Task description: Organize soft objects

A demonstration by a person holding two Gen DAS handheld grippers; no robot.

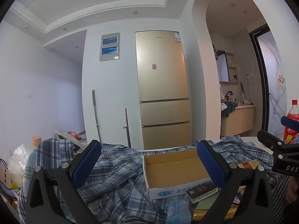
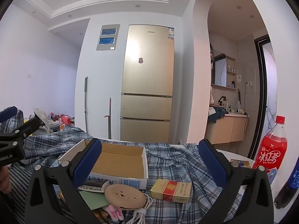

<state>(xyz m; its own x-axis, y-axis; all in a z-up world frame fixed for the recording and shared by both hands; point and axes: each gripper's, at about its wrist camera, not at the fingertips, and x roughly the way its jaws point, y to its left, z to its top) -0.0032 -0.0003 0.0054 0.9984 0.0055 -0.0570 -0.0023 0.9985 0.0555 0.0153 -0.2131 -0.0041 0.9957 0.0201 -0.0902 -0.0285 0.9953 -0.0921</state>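
- We hold both grippers level over a cluttered table, and each stands with its jaws wide apart and nothing between the pads: the left gripper (image 1: 149,164) and the right gripper (image 2: 149,160)
- The task's thing, as we judge it, is the blue plaid shirt (image 1: 115,169), which lies crumpled across the table, below and ahead of both sets of jaws
- On it sits an open cardboard box (image 2: 119,160), empty as far as we can see
- From the left gripper the bulk of the cloth lies low and to the left; from the right gripper it spreads to the right of the box, under a red cigarette pack (image 2: 171,187)
- The shirt has no clear long axis, only folds running mostly side to side
- Neither hand is plainly nearer; either must dip down to reach fabric
- The collar, sleeves and hem are lost in the folds, and the box, a round beige disc (image 2: 124,196) and a white cable (image 2: 142,210) cover part of the cloth
- A red iced tea bottle (image 2: 271,149) stands near the right gripper's side
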